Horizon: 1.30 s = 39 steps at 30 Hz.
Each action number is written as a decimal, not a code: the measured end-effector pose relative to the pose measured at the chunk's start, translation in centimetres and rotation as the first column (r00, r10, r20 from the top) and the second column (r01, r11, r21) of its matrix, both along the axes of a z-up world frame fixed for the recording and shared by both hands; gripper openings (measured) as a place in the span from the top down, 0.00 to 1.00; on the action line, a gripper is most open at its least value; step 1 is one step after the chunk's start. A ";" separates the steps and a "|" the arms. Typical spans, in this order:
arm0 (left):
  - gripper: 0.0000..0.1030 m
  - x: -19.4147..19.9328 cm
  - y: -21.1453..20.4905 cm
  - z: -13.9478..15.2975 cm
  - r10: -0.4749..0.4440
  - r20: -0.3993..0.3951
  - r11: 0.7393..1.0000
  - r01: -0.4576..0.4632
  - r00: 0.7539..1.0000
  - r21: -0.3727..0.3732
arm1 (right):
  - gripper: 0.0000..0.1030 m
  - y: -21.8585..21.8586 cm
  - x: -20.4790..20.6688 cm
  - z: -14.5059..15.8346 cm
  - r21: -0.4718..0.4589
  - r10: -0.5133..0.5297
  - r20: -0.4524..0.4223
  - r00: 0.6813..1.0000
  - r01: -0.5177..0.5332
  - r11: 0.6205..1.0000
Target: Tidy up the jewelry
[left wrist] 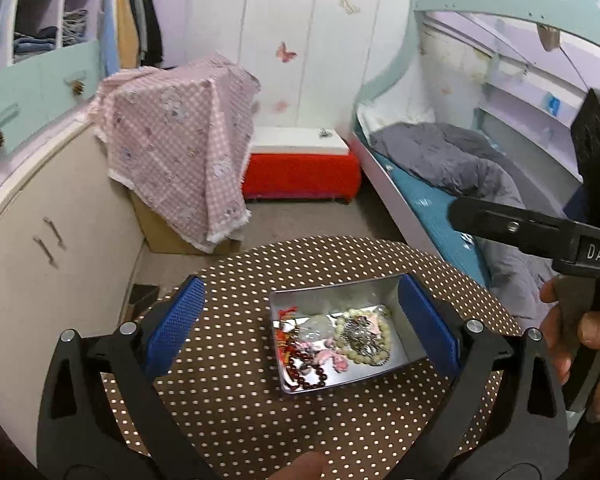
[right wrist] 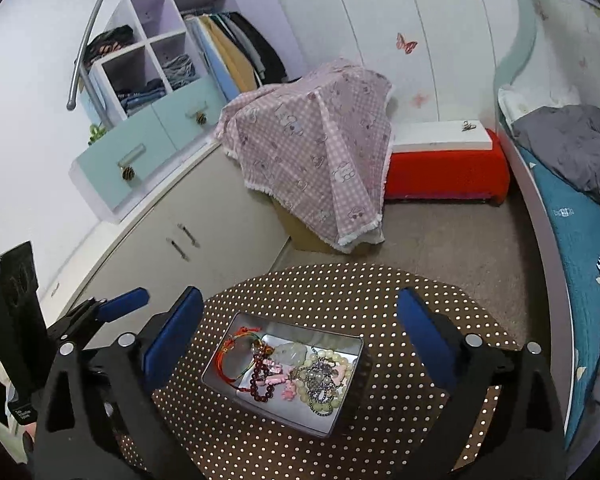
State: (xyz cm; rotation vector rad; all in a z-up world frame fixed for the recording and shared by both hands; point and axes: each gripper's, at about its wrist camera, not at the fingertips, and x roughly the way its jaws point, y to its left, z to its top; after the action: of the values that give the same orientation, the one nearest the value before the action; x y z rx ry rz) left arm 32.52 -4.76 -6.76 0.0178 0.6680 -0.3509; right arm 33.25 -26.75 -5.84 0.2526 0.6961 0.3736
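Note:
A shiny metal tin (left wrist: 410, 346) (right wrist: 342, 400) sits on a small round table with a brown polka-dot cover (left wrist: 236, 400) (right wrist: 380, 300). It holds a tangle of jewelry: a dark red bead bracelet (left wrist: 306, 364) (right wrist: 260, 384), a pale bead bracelet (left wrist: 364, 354) (right wrist: 332, 360), a silver chain (right wrist: 320, 384), pink charms (left wrist: 332, 356) and a red cord bracelet (right wrist: 232, 348). My left gripper (left wrist: 302, 320) is open and empty above the tin. My right gripper (right wrist: 300, 328) is open and empty above it too. The right gripper's body (left wrist: 540, 236) shows at the right of the left wrist view.
A box draped in pink checked cloth (left wrist: 180, 148) (right wrist: 316, 152) stands on the floor behind the table. A red bench (left wrist: 300, 172) is by the wall. A bed (left wrist: 460, 184) lies to the right, a cream cabinet (right wrist: 180, 232) to the left.

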 end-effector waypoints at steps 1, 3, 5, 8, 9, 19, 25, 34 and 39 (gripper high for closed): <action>0.07 -0.2 0.3 0.3 0.011 0.006 1.000 -0.011 1.000 0.001 | 0.08 0.0 -0.1 0.1 -0.002 -0.004 0.003 1.000 0.004 1.000; 0.07 -0.7 0.6 0.6 0.031 0.021 0.999 -0.031 0.999 0.004 | 0.08 0.0 -0.4 0.3 -0.004 -0.011 0.006 1.000 0.011 1.000; 0.07 -0.7 0.8 1.1 0.047 0.038 0.999 -0.047 0.998 0.013 | 0.08 0.0 -0.7 0.4 -0.007 -0.019 0.004 1.000 0.019 1.000; 0.07 -1.8 1.2 1.9 0.075 0.069 0.997 -0.077 0.995 0.022 | 0.08 0.1 -1.4 0.7 -0.004 -0.021 0.007 1.000 0.021 1.000; 0.07 -2.1 1.3 2.1 0.084 0.078 0.996 -0.086 0.993 0.026 | 0.08 0.2 -1.7 0.9 -0.004 -0.022 0.011 1.000 0.022 1.000; 0.07 -9.0 2.1 5.7 0.169 0.206 0.983 -0.180 0.964 0.034 | 0.08 0.4 -8.6 4.3 -0.046 -0.076 0.116 0.990 0.081 0.996; 0.06 -14.7 2.4 7.0 0.215 0.295 0.972 -0.232 0.931 0.024 | 0.08 0.9 -14.5 4.9 -0.097 -0.133 0.187 0.973 0.153 0.983; 0.06 -21.3 2.6 6.9 0.254 0.380 0.961 -0.277 0.889 0.006 | 0.08 2.4 -21.6 4.6 -0.167 -0.178 0.312 0.933 0.238 0.957; 0.06 -24.3 2.2 7.4 0.246 0.436 0.959 -0.284 0.866 0.022 | 0.08 3.2 -24.8 4.7 -0.184 -0.190 0.377 0.906 0.274 0.944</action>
State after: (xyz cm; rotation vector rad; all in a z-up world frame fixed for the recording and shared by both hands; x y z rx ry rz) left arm 8.26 -2.60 0.62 0.0821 0.2382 -0.0435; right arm 8.47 -23.51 -1.10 0.0395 0.3408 0.0982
